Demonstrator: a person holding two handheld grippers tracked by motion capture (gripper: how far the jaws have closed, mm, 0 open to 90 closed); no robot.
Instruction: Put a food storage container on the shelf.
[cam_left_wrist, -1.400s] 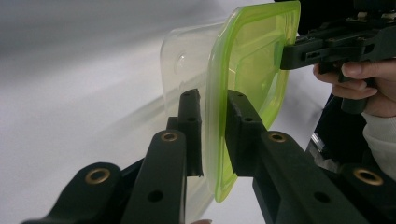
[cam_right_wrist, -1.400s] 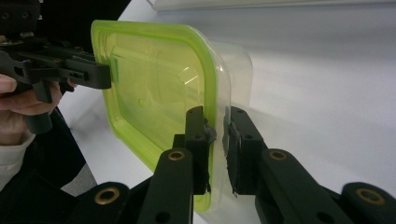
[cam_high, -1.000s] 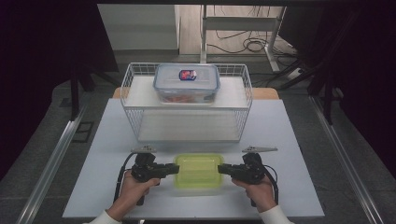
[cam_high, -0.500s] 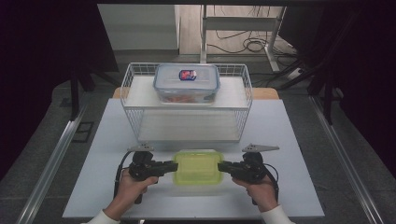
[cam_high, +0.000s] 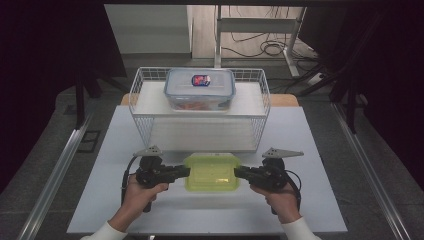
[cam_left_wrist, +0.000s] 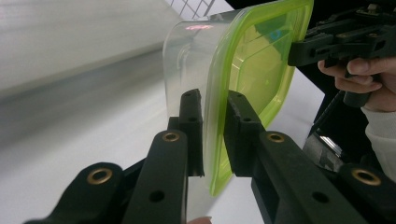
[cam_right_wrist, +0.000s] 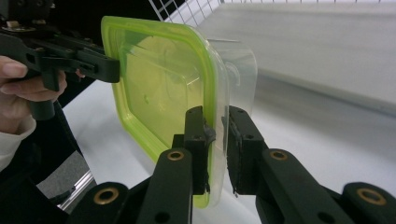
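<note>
The green-lidded container (cam_high: 212, 172) is held level just above the white table (cam_high: 320, 150), in front of the wire basket (cam_high: 200, 125), pinched at its left rim by the left gripper (cam_high: 186, 171) and at its right rim by the right gripper (cam_high: 238, 173).

No legible text, brand, number or sign anywhere. Red-and-blue label (cam_high: 201, 79) on lid of clear container (cam_high: 200, 90) in wire basket (cam_high: 145, 107): too small to read.
</note>
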